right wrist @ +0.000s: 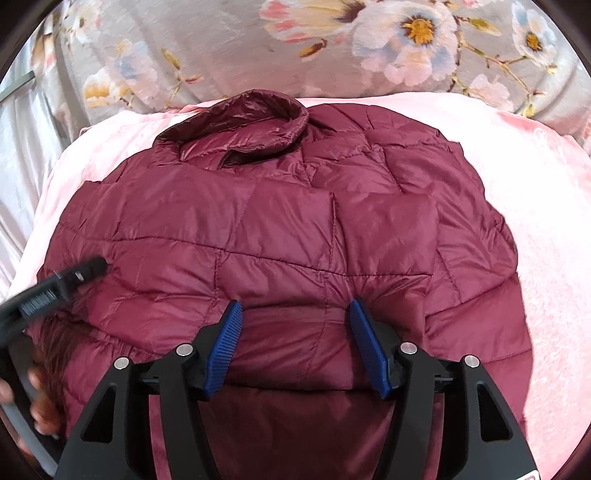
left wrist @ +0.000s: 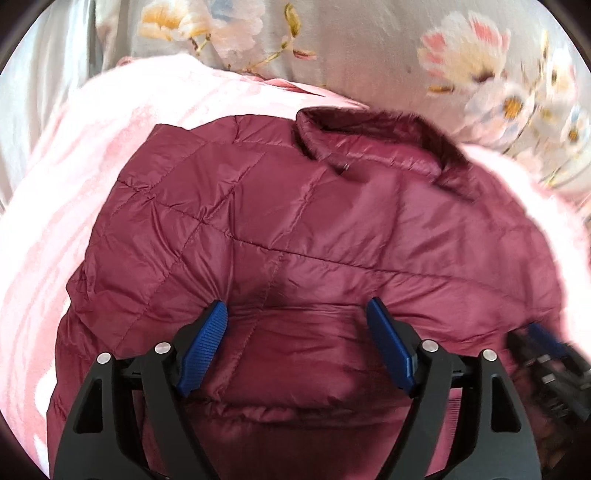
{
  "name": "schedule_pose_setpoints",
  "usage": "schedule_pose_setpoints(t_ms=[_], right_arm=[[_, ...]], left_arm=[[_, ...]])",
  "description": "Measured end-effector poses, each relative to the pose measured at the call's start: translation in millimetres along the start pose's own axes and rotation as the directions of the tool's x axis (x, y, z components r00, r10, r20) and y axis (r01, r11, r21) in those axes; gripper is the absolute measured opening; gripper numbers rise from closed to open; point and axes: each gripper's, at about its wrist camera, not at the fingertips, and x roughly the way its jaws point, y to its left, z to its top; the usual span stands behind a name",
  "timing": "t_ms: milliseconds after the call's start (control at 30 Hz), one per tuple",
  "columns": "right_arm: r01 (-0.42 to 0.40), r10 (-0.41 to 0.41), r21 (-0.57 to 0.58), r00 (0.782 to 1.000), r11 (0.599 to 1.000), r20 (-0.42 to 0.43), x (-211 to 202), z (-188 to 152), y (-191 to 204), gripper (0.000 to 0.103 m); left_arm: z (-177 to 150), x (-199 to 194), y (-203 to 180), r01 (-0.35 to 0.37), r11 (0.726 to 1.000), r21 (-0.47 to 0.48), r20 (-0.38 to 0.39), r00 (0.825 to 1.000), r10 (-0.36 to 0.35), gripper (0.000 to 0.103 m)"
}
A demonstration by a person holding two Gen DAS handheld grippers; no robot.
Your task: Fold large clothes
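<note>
Jacket [right wrist: 280, 229] on pink blanket [right wrist: 535, 229], blanket margin beyond both side edges

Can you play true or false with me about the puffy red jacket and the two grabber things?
1. The jacket is dark red and quilted. True.
2. The jacket lies on a green towel. False: it lies on a pink blanket.
3. The left gripper has its blue fingers spread wide, pressing into the jacket. True.
4. The right gripper is squeezed tightly shut. False: its fingers are spread apart, with jacket fabric bulging between them.
5. The jacket's collar is at the far end, away from both grippers. True.
6. The cloth with flowers lies on top of the jacket. False: it is beyond the blanket, behind the collar.
</note>
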Motion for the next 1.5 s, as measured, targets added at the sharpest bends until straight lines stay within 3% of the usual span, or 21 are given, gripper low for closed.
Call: schedule_pose_setpoints(t_ms=[67,167,267,333,367,433,567,667,700,733,767,867,933,1000,1133,1267,1500], right_arm=[[-0.032,0.032,0.025,0.999,0.999,0.005,-6,8,-5,0.059],[-0.104,0.101,0.107,0.994,0.989,0.029,-12,40,-17,0.060],[-0.175,0.170,0.189,0.985,0.966,0.040,-4,72,-26,0.060],[-0.259,0.261,0.272,0.965,0.927,0.031,17,93,-33,0.058],[-0.286,0.293,0.311,0.956,0.906,0.024,30,101,-35,0.052],[-0.306,0.327,0.361,0.945,0.881,0.005,53,109,-36,0.043],[-0.341,0.376,0.399,0.926,0.851,-0.010,89,119,-29,0.043],[-0.365,0.413,0.427,0.910,0.827,-0.023,109,125,-23,0.041],[-0.368,0.418,0.428,0.908,0.825,-0.025,113,127,-22,0.030],[-0.370,0.419,0.424,0.908,0.827,-0.026,112,126,-22,0.021],[-0.373,0.417,0.411,0.909,0.832,-0.019,110,128,-21,0.011],[-0.383,0.392,0.357,0.919,0.852,0.049,87,133,-27,0.009],[-0.359,0.357,0.289,0.932,0.888,0.062,74,133,-29,0.008],[-0.310,0.311,0.226,0.950,0.924,0.029,76,129,-25,0.008],[-0.200,0.206,0.127,0.978,0.972,-0.036,97,114,-7,0.008],[-0.159,0.160,0.060,0.987,0.985,-0.008,104,103,0,0.008],[-0.143,0.142,0.049,0.990,0.988,0.021,107,99,0,0.006]], left_arm=[[19,-10,7,0.084,0.994,-0.067,0.003,0.996,-0.084,0.077],[55,-10,9,0.145,0.982,-0.123,0.005,0.989,-0.146,0.079],[98,13,11,0.237,0.948,-0.211,-0.031,0.968,-0.249,0.079],[112,35,12,0.250,0.930,-0.269,-0.072,0.958,-0.279,0.079],[119,48,14,0.257,0.919,-0.298,-0.093,0.951,-0.296,0.078],[125,76,17,0.267,0.889,-0.372,-0.129,0.934,-0.334,0.071],[126,107,20,0.298,0.833,-0.466,-0.145,0.903,-0.404,0.068],[125,116,14,0.305,0.830,-0.468,-0.161,0.893,-0.420,0.054],[124,120,11,0.311,0.826,-0.470,-0.170,0.886,-0.430,0.036],[123,122,10,0.313,0.823,-0.473,-0.180,0.881,-0.438,0.009],[122,122,9,0.318,0.819,-0.477,-0.186,0.874,-0.448,0.009],[125,105,10,0.356,0.823,-0.442,-0.134,0.881,-0.453,0.008],[125,87,11,0.361,0.855,-0.373,-0.098,0.901,-0.424,0.008],[118,82,6,0.324,0.898,-0.299,-0.105,0.924,-0.369,0.008],[94,101,-5,0.217,0.954,-0.206,-0.145,0.958,-0.249,0.008],[82,104,-6,0.217,0.964,-0.151,-0.086,0.969,-0.232,0.008],[72,101,-5,0.217,0.970,-0.111,-0.032,0.975,-0.221,0.009]])
